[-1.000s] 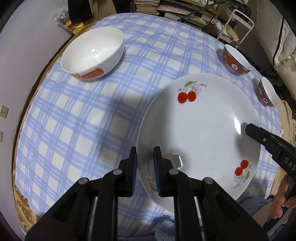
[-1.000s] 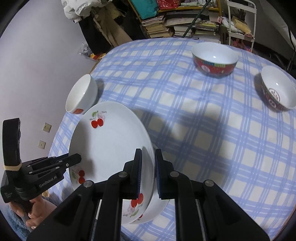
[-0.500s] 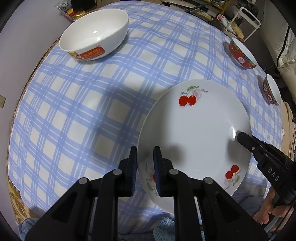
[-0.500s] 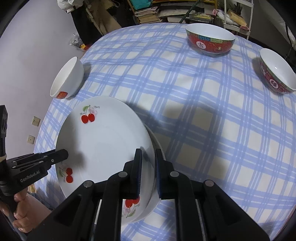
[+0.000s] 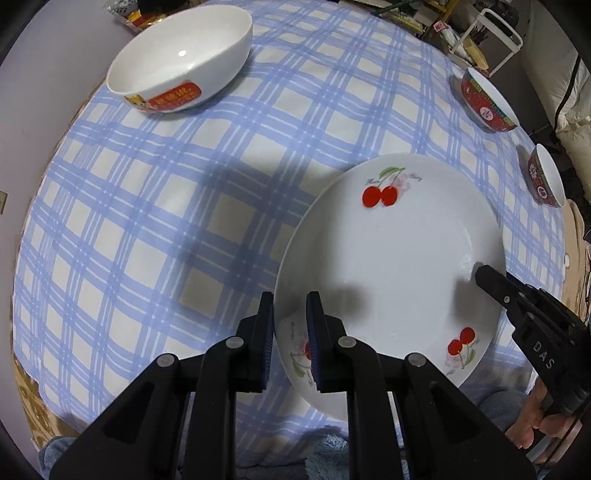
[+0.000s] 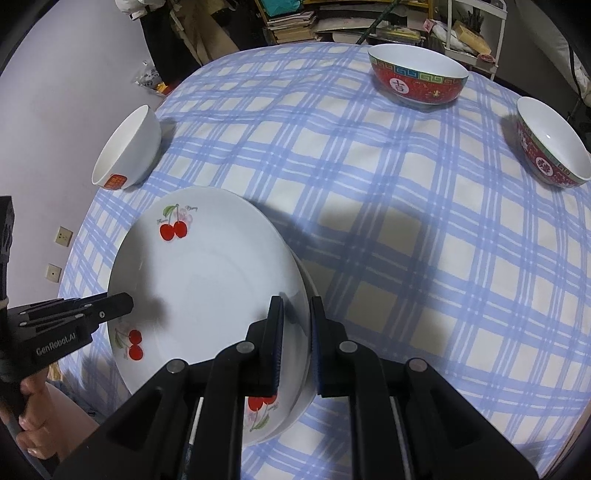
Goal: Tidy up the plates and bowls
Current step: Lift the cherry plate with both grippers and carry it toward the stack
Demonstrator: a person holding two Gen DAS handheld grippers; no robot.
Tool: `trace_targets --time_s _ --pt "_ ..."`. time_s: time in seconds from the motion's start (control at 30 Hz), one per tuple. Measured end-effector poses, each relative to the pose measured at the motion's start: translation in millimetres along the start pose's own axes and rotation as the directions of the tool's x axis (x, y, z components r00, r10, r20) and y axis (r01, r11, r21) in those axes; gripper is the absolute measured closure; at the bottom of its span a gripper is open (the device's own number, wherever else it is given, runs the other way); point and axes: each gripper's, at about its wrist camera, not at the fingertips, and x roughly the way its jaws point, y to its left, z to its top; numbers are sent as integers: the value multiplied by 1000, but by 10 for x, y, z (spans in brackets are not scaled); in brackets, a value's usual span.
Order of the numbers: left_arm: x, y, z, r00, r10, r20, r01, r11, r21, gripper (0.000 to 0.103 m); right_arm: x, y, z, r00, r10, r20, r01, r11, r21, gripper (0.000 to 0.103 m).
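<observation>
Between the blue pads of the left gripper [image 5: 290, 332], clamped together on it, sits the near-left rim of a white cherry-print plate [image 5: 399, 258]; across the dish, the right gripper [image 6: 297, 336] is likewise pinched tight on the opposite rim, one finger inside the dish and one outside. Both tools hold the same plate from its two sides, low over the edge of the table nearest the cameras. In the right wrist view a second white rim [image 6: 308, 376] shows just beneath and beside the held plate; whether the two touch cannot be told. Part of a hand [image 5: 535, 428] grips the right tool's handle at the frame's edge. Beyond the plate stretches a blue-and-white checked tablecloth [image 5: 155, 229] over a round table. A white bowl [image 5: 181, 62] with an orange label stands well apart at the far left. Two red patterned bowls, the larger bowl [image 6: 417, 75] farther back and the smaller bowl [image 6: 550, 147] near the right edge, stand apart from each other. Shelves of stacked books [image 6: 295, 22] fill the dim background.
</observation>
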Motion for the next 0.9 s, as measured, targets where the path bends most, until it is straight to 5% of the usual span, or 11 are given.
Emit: trace_targets --time_s 0.9 --pt "25 -118 -24 999 38 5 -38 999 31 86 39 -24 6 999 -53 0 53 998 -16 88"
